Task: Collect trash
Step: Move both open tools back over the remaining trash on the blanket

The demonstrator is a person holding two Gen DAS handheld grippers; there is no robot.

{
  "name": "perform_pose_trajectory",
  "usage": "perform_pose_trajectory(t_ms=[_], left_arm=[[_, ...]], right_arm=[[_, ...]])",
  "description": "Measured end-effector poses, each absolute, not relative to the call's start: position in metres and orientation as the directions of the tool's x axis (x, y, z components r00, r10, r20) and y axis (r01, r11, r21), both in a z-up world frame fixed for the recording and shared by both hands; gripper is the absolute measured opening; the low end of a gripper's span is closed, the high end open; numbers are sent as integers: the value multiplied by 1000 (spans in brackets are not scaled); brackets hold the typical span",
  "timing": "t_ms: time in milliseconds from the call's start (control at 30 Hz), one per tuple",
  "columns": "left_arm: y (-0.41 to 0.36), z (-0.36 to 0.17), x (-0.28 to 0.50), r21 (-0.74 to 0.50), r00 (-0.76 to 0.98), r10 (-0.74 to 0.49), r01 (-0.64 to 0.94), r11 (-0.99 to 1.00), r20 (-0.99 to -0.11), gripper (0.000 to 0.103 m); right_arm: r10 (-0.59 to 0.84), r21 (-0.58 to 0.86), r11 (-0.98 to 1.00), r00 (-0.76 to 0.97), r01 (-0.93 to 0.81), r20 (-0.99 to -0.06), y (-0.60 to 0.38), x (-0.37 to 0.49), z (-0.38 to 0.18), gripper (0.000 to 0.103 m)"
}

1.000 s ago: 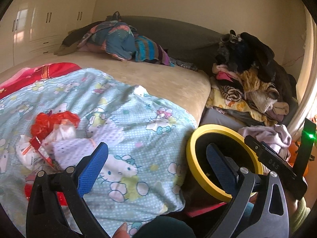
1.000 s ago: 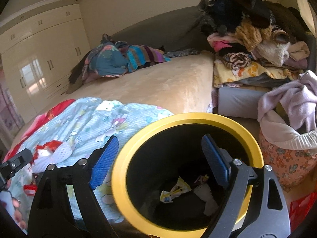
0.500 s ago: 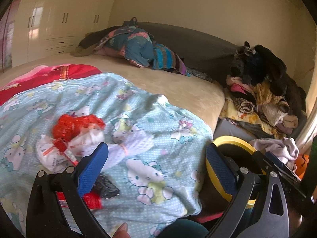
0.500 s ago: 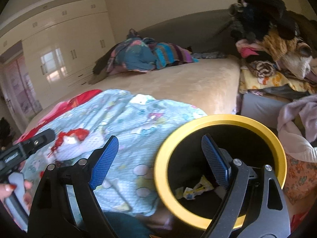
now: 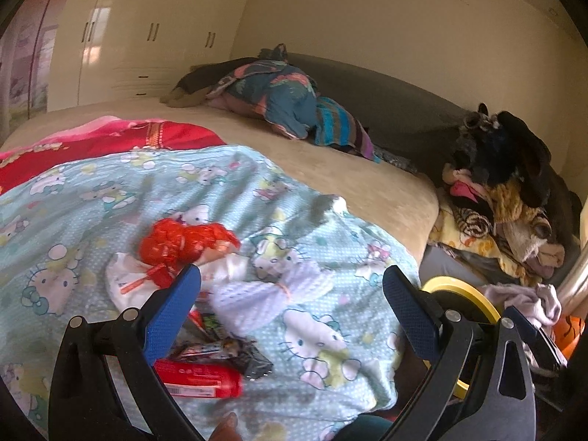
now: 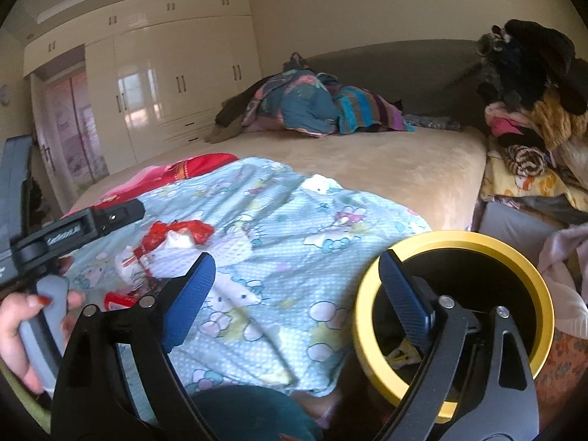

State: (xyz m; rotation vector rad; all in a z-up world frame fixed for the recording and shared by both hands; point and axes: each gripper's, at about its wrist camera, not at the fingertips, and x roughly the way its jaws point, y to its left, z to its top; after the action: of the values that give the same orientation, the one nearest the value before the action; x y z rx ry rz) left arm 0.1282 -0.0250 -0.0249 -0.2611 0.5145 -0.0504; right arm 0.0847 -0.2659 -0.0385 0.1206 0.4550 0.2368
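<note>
Crumpled red plastic wrapper [image 5: 183, 243] and glossy red tube [image 5: 200, 382] on the cartoon-print blue quilt [image 5: 110, 198], just ahead of left gripper [image 5: 290, 307], spread, empty. Right gripper [image 6: 294, 286] opening, empty, beside round yellow-rimmed black bin [image 6: 544, 316].

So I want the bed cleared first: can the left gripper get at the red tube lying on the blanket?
Probably yes. The left gripper is open and empty, and the red tube lies uncovered on the blanket just below its left finger.
</note>
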Motion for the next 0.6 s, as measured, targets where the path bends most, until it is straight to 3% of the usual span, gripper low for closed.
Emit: perform_pose_trajectory(t_ms=[600], left_arm=[[52, -38, 134, -341, 865, -10, -187, 921, -501, 96]], right_arm=[[366, 142, 929, 786, -343, -498, -205, 94, -48, 82]])
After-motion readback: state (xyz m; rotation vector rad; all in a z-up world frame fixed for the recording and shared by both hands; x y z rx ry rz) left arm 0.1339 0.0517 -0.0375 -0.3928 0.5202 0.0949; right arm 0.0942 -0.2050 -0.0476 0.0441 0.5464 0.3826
